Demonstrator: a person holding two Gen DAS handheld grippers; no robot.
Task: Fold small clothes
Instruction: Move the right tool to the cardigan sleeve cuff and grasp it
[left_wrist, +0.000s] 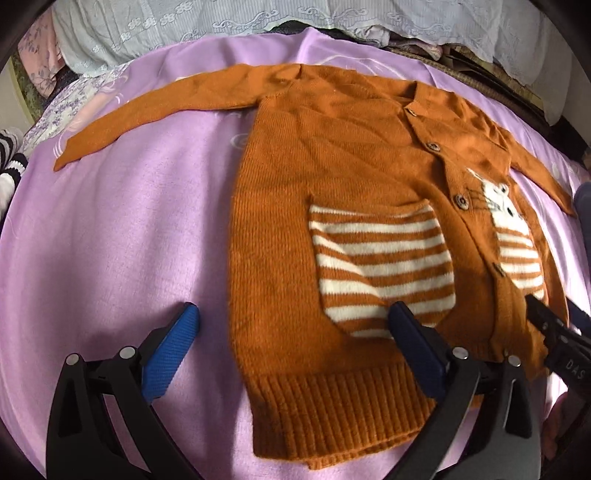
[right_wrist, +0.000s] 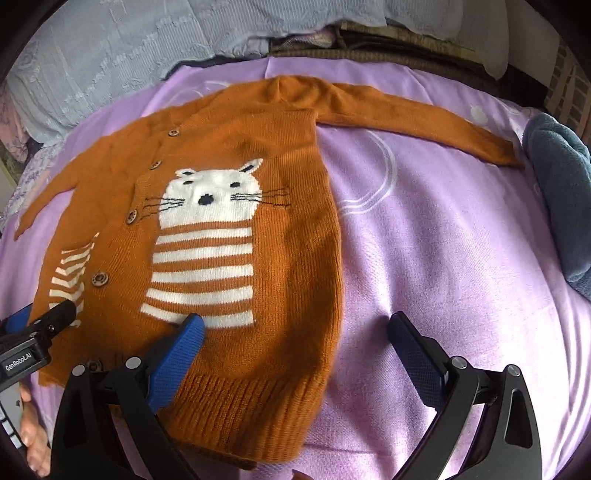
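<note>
Fingers (left_wrist: 186, 325) of your left gripper (left_wrist: 291, 321) spread wide over the cardigan (left_wrist: 332, 184) hem, right gripper (right_wrist: 295, 328) likewise apart, sleeves outstretched on the purple bedsheet (right_wrist: 443, 258)

Left tongs (left_wrist: 291, 325): black plastic arms with triangular cut-outs, silver round rivets at the pivots, ribbed blue pads on the fingers (left_wrist: 173, 350). Right tongs (right_wrist: 295, 332): same build, blue textured pads, silver rivets. Black housing on the left unit is lettered "GenRoboLAI" in white; the right unit's reads "DAS".
</note>
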